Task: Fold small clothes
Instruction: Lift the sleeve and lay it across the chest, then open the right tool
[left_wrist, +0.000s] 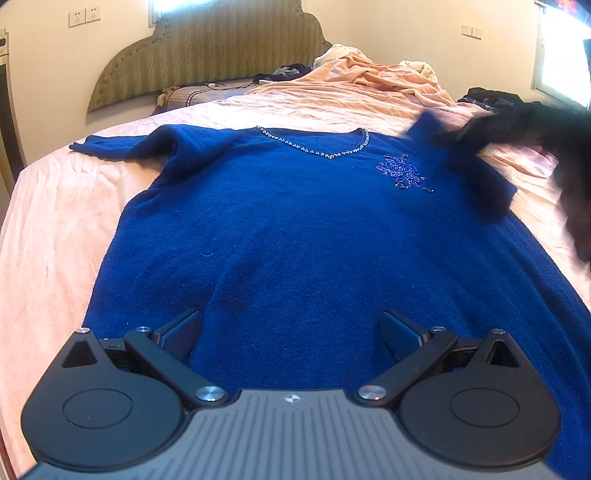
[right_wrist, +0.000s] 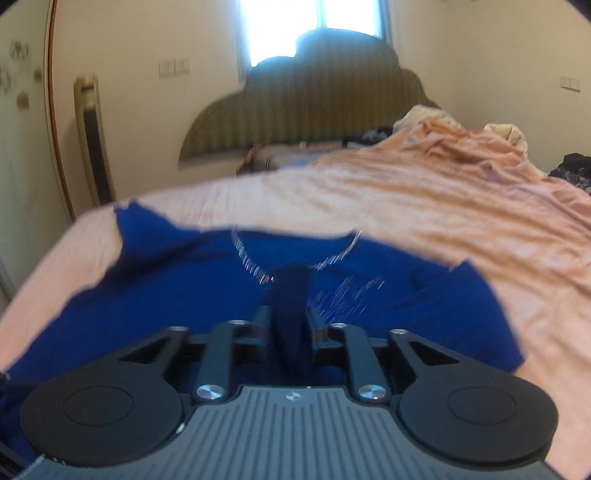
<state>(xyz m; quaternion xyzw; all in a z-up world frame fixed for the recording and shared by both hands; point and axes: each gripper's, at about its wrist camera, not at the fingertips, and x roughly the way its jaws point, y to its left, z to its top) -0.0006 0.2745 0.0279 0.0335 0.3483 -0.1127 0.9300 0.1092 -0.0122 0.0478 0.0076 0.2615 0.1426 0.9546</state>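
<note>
Two tools: left tool (left_wrist: 290, 334) spread wide over blue knitted sweater (left_wrist: 295, 221) hem; right tool (right_wrist: 291, 291) clenched, grasp undeterminable, near beaded neckline (left_wrist: 314, 147) for folding

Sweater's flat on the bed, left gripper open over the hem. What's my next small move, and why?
Probably lower the left gripper and pinch the blue sweater at its hem. Its jaws stand wide open above the fabric, holding nothing, while the right gripper looks shut near the right sleeve, though that view is blurred.
</note>
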